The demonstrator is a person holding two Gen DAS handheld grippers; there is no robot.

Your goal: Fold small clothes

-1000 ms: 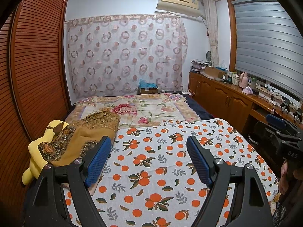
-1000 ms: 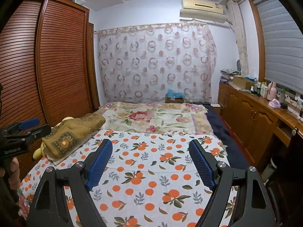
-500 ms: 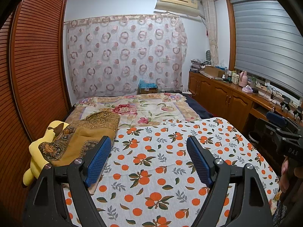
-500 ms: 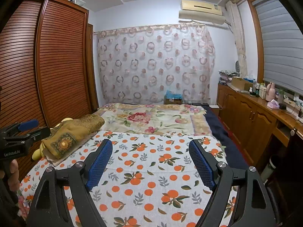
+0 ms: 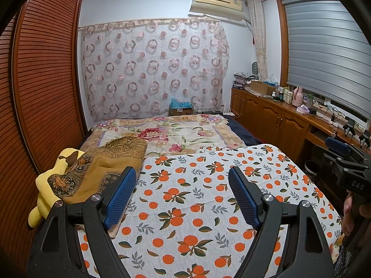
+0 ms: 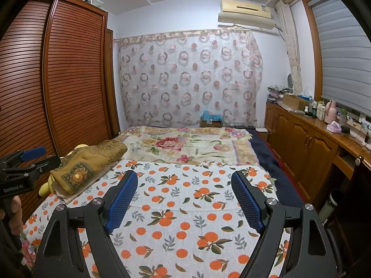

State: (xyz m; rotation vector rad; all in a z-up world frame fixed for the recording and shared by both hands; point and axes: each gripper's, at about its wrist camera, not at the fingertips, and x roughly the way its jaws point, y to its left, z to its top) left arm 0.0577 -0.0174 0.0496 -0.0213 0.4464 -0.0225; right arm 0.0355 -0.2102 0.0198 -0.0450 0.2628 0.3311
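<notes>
Both your left tongs [image 5: 182,194] and right tongs [image 6: 184,199] spread wide, empty, over the orange-print sheet [image 5: 197,199]. The mustard-brown patterned folded cloth [image 5: 109,162] sits at the bed's left edge, on the yellow plush toy [image 5: 46,185]. Risk: a deep pinch snags the plush or sheet too.

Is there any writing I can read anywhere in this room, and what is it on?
"DAS": on the right gripper, cut off at the picture's edge.
"GenRobot.AI": on the left gripper.
Air conditioner label: too small to read.
Bottles on the counter: labels too blurred to read.
</notes>
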